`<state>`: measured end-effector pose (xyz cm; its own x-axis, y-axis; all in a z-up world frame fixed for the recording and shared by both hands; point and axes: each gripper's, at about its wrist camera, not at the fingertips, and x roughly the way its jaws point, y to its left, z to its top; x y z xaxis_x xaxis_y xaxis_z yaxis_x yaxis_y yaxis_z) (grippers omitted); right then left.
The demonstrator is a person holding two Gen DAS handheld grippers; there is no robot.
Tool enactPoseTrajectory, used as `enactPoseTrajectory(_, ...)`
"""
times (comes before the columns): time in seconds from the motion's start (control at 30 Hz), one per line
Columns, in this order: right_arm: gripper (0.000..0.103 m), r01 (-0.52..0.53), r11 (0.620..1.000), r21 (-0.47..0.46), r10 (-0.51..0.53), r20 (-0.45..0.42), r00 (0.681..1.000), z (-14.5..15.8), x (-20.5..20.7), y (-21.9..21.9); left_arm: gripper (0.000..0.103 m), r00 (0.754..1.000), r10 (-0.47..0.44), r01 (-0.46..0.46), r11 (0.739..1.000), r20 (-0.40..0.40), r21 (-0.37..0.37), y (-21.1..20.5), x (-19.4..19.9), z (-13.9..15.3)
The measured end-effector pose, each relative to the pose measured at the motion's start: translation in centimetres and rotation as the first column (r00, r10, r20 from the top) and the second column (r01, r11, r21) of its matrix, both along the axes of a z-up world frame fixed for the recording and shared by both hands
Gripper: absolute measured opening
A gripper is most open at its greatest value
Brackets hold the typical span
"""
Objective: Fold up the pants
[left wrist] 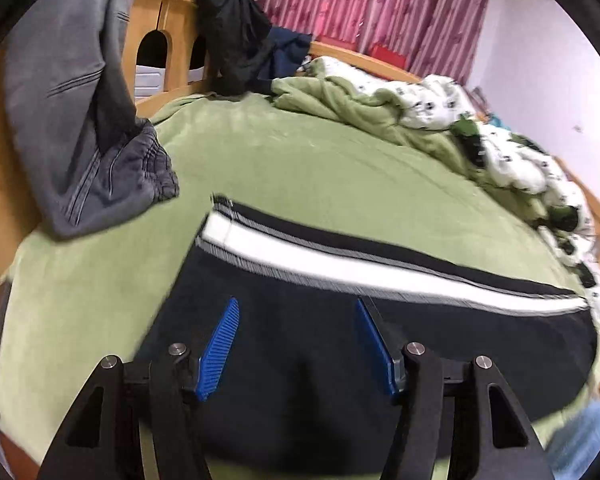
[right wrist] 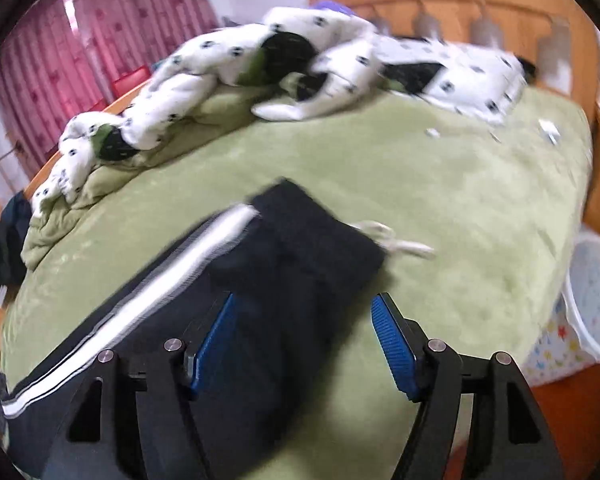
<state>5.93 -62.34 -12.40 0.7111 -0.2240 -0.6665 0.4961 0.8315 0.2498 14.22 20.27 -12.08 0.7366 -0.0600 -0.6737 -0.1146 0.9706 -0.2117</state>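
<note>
— Pants (left wrist: 340,344): where are they?
— Flat on the green blanket (left wrist: 308,160), black, white side stripe (left wrist: 340,264) on the far edge, waistband to the right.
— Grippers?
— Left gripper (left wrist: 296,324) and right gripper (right wrist: 302,320) both hover above the pants, jaws apart, holding nothing. Grey trousers (left wrist: 84,120) hang far left.

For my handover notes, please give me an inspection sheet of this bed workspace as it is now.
Surface: green blanket covering the bed.
Job's things: black pants with white stripe lying flat; white drawstring showing.
Clutter: grey pants over the footboard; spotted quilt bunched at the far side.
Grippers: left gripper and right gripper open above the pants, holding nothing.
Cables: nothing seen.
Surroundings: pink curtains, white basket.
</note>
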Motion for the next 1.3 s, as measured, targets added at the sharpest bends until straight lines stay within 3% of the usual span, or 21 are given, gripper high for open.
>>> enactPoseTrajectory(0.2, 0.069, -0.116, 0.989, -0.096, 0.115, -0.012, 0.993, 1.0, 5.5, 6.5, 0.058, 0.994, 0.067, -0.061, 0.996, -0.09, 0.069, 2.2, 7.6, -0.9)
enactPoseTrajectory(0.37, 0.069, -0.222, 0.963, -0.151, 0.214, -0.065, 0.975, -0.8, 10.5, 11.3, 0.056, 0.987, 0.068, -0.057, 0.995, -0.144, 0.083, 3.7, 11.3, -2.1)
enactPoseTrajectory(0.4, 0.069, -0.235, 0.959, -0.156, 0.226, -0.073, 0.971, -1.1, 11.2, 12.1, 0.053, 0.986, 0.062, -0.048, 0.995, -0.156, 0.088, 3.6, 11.8, -2.4)
enactPoseTrajectory(0.5, 0.069, -0.26, 0.955, -0.14, 0.252, -0.073, 0.965, -1.8, 12.8, 13.6, 0.024, 0.971, 0.118, -0.08, 0.98, -0.209, 0.183, 3.5, 13.3, -3.7)
enactPoseTrajectory(0.6, 0.069, -0.285, 0.951, -0.122, 0.276, -0.082, 0.958, -2.3, 13.7, 14.8, 0.02, 0.983, 0.153, -0.145, 0.986, -0.103, 0.083, 5.0, 11.4, -2.9)
enactPoseTrajectory(0.63, 0.069, -0.308, 0.943, -0.126, 0.299, -0.083, 0.951, -2.3, 14.0, 15.5, 0.02, 0.985, 0.161, -0.154, 0.983, -0.07, 0.095, 5.0, 10.7, -2.6)
enactPoseTrajectory(0.73, 0.069, -0.377, 0.913, -0.153, 0.369, -0.078, 0.926, -2.0, 14.4, 16.9, 0.02, 0.979, 0.188, -0.181, 0.979, -0.083, 0.09, 5.3, 10.1, -3.7)
enactPoseTrajectory(0.83, 0.069, -0.49, 0.852, -0.184, 0.479, -0.107, 0.872, -1.7, 15.9, 18.8, 0.02, 0.976, 0.193, -0.189, 0.981, -0.101, 0.04, 6.1, 9.9, -5.0)
enactPoseTrajectory(0.87, 0.07, -0.543, 0.817, -0.194, 0.528, -0.127, 0.84, -1.7, 16.7, 19.6, 0.02, 0.977, 0.19, -0.188, 0.982, -0.1, 0.03, 6.2, 10.0, -4.9)
enactPoseTrajectory(1.03, 0.071, -0.674, 0.705, -0.222, 0.629, -0.245, 0.738, -3.2, 20.2, 21.7, 0.02, 0.978, 0.181, -0.179, 0.983, -0.102, 0.029, 6.4, 10.0, -5.0)
enactPoseTrajectory(1.2, 0.071, -0.777, 0.612, -0.145, 0.691, -0.38, 0.615, -6.6, 22.4, 22.5, 0.021, 0.98, 0.171, -0.169, 0.985, -0.097, 0.025, 6.5, 9.9, -4.8)
enactPoseTrajectory(1.23, 0.07, -0.786, 0.601, -0.144, 0.698, -0.385, 0.604, -6.7, 22.3, 22.5, 0.021, 0.981, 0.168, -0.166, 0.986, -0.095, 0.023, 6.5, 9.8, -4.8)
enactPoseTrajectory(1.27, 0.05, -0.799, 0.584, -0.143, 0.713, -0.382, 0.588, -6.7, 22.2, 22.6, 0.021, 0.982, 0.166, -0.165, 0.986, -0.092, 0.022, 6.5, 9.6, -4.8)
enactPoseTrajectory(1.3, 0.015, -0.81, 0.57, -0.134, 0.725, -0.381, 0.573, -6.7, 22.1, 22.7, 0.021, 0.982, 0.164, -0.163, 0.986, -0.09, 0.023, 6.4, 9.5, -4.8)
